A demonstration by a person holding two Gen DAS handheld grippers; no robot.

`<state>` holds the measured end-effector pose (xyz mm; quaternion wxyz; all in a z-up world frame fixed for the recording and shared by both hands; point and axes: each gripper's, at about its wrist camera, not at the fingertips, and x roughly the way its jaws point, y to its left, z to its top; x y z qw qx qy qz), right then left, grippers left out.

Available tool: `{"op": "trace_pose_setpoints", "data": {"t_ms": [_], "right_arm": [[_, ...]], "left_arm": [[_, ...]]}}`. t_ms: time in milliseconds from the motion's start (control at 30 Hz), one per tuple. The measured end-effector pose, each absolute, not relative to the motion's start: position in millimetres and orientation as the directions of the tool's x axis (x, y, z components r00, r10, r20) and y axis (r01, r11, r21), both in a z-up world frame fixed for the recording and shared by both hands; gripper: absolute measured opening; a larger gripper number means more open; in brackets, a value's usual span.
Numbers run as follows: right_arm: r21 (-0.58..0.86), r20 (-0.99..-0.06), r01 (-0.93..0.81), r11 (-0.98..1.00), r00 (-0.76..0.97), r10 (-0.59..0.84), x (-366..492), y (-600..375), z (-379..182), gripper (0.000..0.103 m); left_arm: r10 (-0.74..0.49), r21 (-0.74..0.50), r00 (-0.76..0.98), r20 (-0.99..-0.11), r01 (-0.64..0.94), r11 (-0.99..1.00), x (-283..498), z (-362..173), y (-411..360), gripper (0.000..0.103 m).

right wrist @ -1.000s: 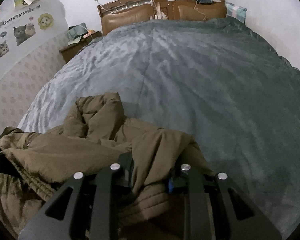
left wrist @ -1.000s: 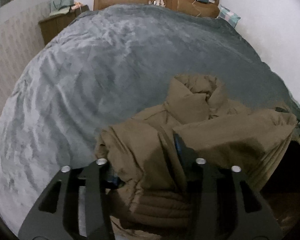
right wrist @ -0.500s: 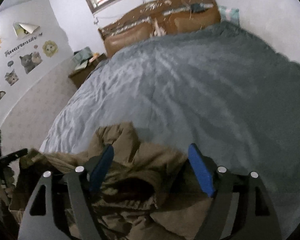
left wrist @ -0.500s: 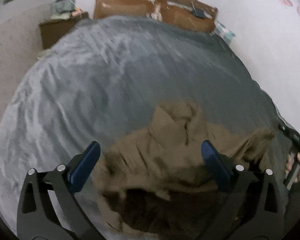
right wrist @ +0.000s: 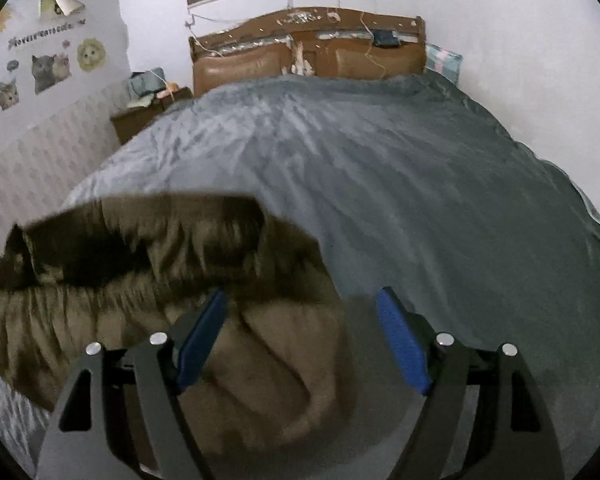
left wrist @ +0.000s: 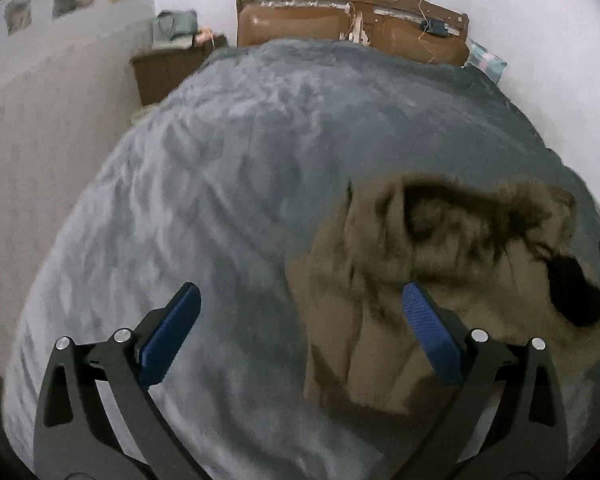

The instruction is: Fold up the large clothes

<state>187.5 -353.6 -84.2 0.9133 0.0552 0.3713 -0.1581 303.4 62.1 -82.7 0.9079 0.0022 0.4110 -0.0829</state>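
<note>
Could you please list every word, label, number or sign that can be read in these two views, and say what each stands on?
Lettering banner among the cat stickers on the wall: a line of capitals, too small and blurred to read.
Jacket, blanket, headboard: no text visible.
Left wrist view: stickers only, no lettering legible.

A wide bed (right wrist: 380,184) covered by a rumpled grey blanket (left wrist: 220,200) fills most of both views, its brown headboard (right wrist: 308,52) at the top. A bunched, blurred brown padded coat (left wrist: 440,264) lies on the blanket, right of centre in the left view, lower left in the right view.
</note>
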Motion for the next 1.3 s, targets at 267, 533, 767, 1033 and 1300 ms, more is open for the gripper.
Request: {"op": "trace_pose_setpoints", "data": {"t_ms": [267, 533, 767, 1033, 1300], "right_arm": [[-0.021, -0.734, 0.297, 0.955, 0.644, -0.216, 160, -337, -115, 0.078], [-0.038, -0.738, 0.241, 0.97, 0.647, -0.19, 202, -329, -130, 0.078], [-0.075, -0.801, 0.216, 0.973, 0.569, -0.188, 252, -342, -161, 0.078], [-0.106, -0.8, 0.236, 0.966, 0.558, -0.223, 273, -346, -178, 0.023], [-0.021, -0.631, 0.325, 0.946, 0.729, -0.264, 288, -363, -115, 0.014]], "left_arm": [[-0.155, -0.054, 0.595, -0.789, 0.183, 0.982, 266, -140, 50, 0.1], [-0.147, -0.028, 0.556, -0.818, 0.218, 0.976, 304, -167, -11, 0.1], [-0.105, -0.009, 0.504, -0.858, 0.189, 0.982, 360, -180, -26, 0.082], [-0.12, -0.05, 0.457, -0.881, 0.162, 0.985, 391, -195, -20, 0.043], [-0.103, -0.059, 0.481, -0.871, 0.105, 0.993, 396, -187, -9, 0.021]]}}
